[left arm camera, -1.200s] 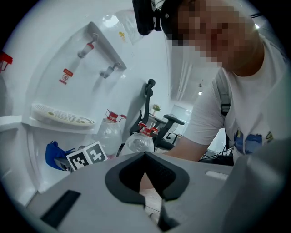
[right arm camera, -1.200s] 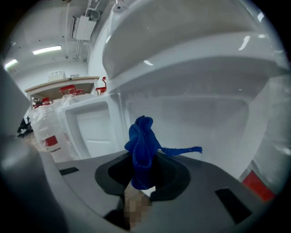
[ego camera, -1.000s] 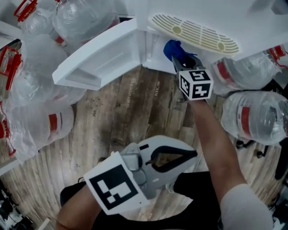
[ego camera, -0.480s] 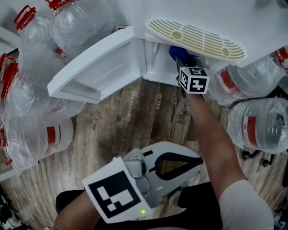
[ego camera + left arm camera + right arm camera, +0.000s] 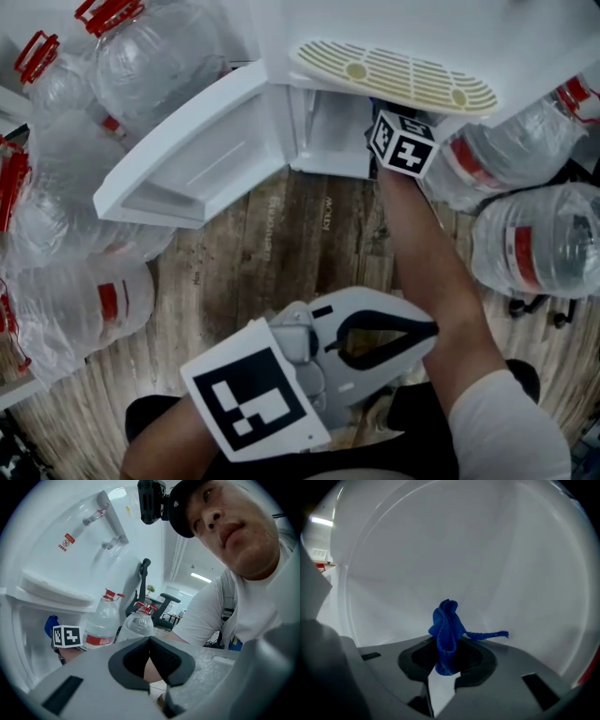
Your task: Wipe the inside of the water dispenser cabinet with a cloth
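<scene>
The right gripper (image 5: 446,660) pinches the blue cloth (image 5: 446,627) far inside the cabinet (image 5: 478,555) for wiping; left gripper (image 5: 150,641) (jaws pressed together, empty) hangs near

Dim, even light; gripper views fisheye-warped w/ vignette.

Right gripper (image 5: 446,666) jaws clamped on blue cloth (image 5: 446,630), bunched upright between them (one thin strand trails off to right). Behind it, plain white cabinet interior (image 5: 478,550), walls meeting at left.
</scene>
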`<state>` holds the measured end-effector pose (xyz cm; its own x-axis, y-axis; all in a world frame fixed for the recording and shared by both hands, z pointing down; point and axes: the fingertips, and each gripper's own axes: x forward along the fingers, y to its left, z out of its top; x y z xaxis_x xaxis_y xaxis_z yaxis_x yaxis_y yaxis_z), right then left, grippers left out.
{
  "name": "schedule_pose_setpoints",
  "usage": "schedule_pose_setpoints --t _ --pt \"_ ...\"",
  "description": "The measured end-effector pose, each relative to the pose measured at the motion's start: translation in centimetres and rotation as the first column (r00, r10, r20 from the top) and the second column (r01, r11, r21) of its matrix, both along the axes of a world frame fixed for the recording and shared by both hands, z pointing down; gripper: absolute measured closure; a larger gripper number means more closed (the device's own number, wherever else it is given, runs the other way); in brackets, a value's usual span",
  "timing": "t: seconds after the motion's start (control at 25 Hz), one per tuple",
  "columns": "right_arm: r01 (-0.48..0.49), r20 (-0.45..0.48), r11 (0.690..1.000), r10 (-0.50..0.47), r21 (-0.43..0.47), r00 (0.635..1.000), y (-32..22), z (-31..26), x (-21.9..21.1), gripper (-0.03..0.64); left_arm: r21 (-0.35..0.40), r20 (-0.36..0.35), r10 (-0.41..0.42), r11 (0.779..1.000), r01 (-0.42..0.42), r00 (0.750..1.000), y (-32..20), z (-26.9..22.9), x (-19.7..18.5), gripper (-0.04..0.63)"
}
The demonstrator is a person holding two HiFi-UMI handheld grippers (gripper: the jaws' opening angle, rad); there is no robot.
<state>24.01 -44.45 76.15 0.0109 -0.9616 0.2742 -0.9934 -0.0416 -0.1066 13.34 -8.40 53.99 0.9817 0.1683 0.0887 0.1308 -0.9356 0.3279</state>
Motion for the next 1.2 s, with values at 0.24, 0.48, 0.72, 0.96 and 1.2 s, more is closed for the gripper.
schedule_pose_setpoints --t 0.24,0.48,0.72,0.96,1.2 --pt "-0.09 0.015 0.994 0.089 0.056 0.996 -0.9 -1.4 0.4 0.529 0.005 0.004 0.015 1.0 -0.015 1.0 0.0 0.1 -1.5 0.592" --pt "-0.098 0.022 0.994 0.097 0.041 0.995 -1.6 0.0 1.0 0.54 0.008 0.017 0.02 1.0 -0.02 1.0 0.5 0.5 -2.6 0.592" --pt "-0.1 -0.023 0.995 0.1 0.008 0.995 -2.6 0.5 1.1 0.538 0.009 0.015 0.009 1.0 -0.009 1.0 0.4 0.2 -3.0 0.592" --pt "-0.11 -0.064 0.993 0.106 -0.053 0.992 -3.1 2.8 0.9 0.535 0.002 -0.014 0.029 1.0 -0.029 0.999 0.2 -0.6 -2.5 0.592" --pt "-0.136 -0.058 0.982 0.129 -0.131 0.99 -2.4 6.6 0.9 0.534 -0.006 0.007 0.045 0.999 -0.045 0.999 0.0 0.4 -2.2 0.592"
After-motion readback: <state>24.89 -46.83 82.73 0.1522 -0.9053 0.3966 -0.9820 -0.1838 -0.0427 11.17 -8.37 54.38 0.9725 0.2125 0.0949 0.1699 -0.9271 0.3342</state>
